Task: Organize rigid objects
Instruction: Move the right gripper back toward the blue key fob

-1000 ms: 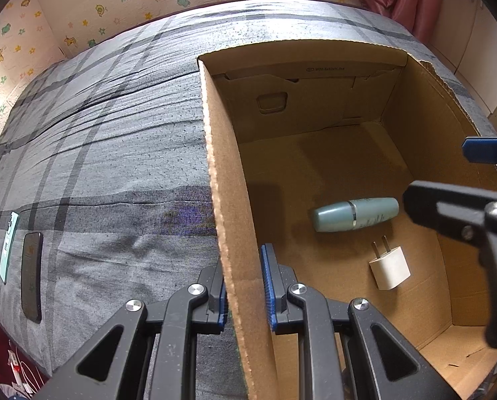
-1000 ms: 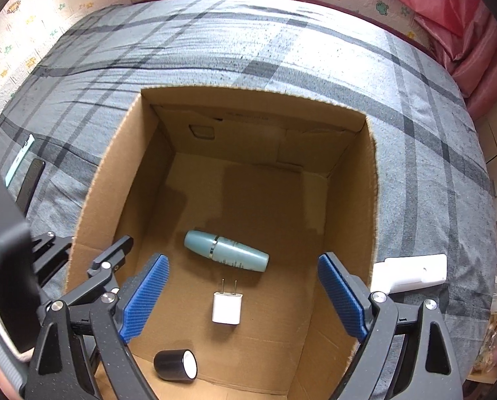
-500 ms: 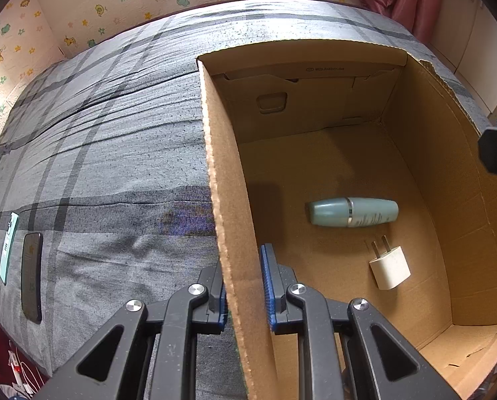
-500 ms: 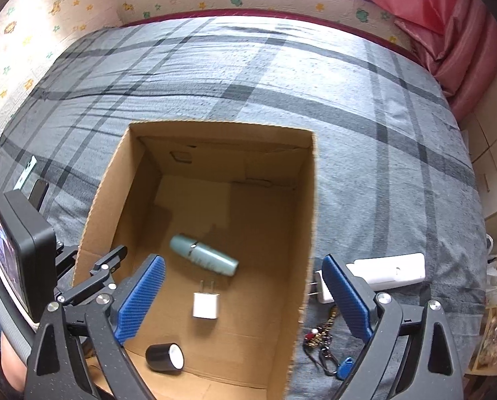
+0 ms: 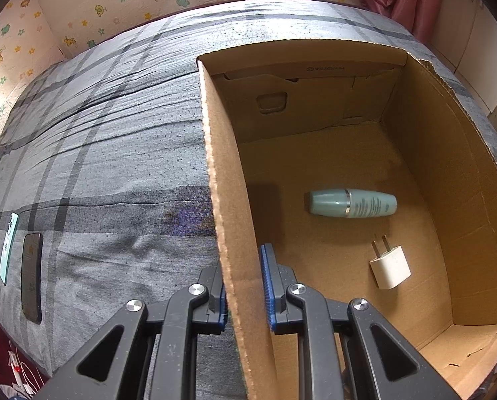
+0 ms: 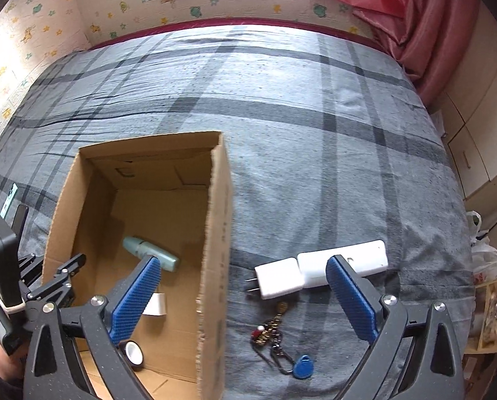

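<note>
An open cardboard box [image 5: 222, 200] [image 6: 215, 233] stands on the grey plaid bed. Inside lie a teal bottle [image 5: 351, 202] [image 6: 155, 253], a small white plug [image 5: 390, 265] and a black roll [image 6: 133, 353]. My left gripper [image 5: 245, 290] is shut on the box's left wall. My right gripper [image 6: 248, 300] is open and empty, above the box's right wall. On the bed to the right of the box lie a white charger block [image 6: 276, 278], a long white device [image 6: 343, 261] and a key ring with a blue tag [image 6: 281, 346].
A black phone [image 5: 32, 276] and a teal card [image 5: 8, 246] lie on the bed at the far left. A pink curtain [image 6: 425, 30] and cupboards stand to the right. A plastic bag [image 6: 481, 253] is past the bed's right edge.
My right gripper has moved right and back from over the box, bringing the charger block, white device and keys into view. My left gripper has kept its hold on the box wall.
</note>
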The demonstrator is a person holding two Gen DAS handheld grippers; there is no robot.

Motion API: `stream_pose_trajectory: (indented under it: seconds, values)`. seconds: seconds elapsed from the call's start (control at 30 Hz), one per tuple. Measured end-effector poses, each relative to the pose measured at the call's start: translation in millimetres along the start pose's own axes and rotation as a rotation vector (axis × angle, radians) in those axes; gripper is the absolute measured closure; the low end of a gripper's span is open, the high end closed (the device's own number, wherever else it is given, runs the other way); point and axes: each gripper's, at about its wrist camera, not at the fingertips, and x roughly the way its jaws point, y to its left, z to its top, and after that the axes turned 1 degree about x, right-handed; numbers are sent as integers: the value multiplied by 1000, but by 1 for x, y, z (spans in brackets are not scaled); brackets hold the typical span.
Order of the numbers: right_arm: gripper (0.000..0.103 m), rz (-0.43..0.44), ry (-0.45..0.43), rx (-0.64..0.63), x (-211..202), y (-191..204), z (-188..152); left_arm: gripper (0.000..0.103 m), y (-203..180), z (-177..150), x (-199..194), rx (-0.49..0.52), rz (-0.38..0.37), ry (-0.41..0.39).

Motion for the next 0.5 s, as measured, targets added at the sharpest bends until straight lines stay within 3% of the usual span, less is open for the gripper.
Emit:
stream_pose_trajectory:
  seconds: [0.5]
  values:
    - [0,-70,61,95,35,-70,-38,85,-1,0,0,-1,1,0]
